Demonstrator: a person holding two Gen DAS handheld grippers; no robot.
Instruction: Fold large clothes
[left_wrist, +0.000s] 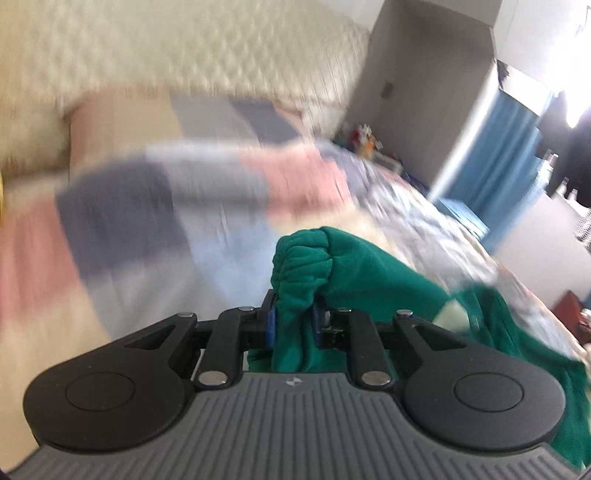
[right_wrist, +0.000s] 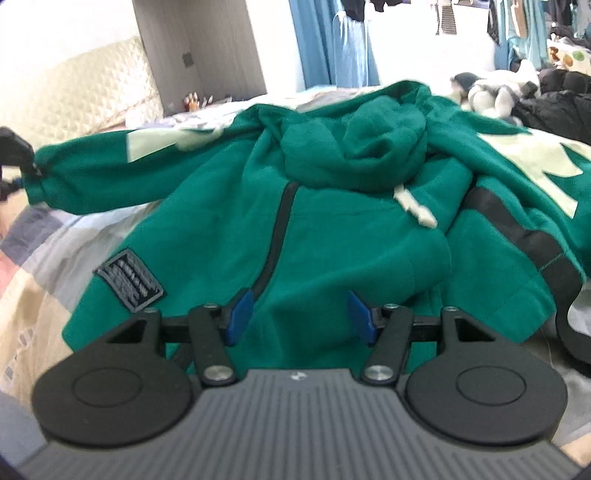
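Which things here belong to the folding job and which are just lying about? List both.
Job:
- green hoodie, spread on the bed
- its sleeve cuff, clamped in the left gripper
- right gripper, jaws open over the hoodie's front

Lying about:
- patchwork bedspread
- stuffed toy
- black garment
- blue curtain

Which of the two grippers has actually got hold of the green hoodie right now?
The left gripper: its blue pads pinch the bunched sleeve cuff of the green hoodie. The right gripper hangs open above the hoodie's body, gripping nothing.
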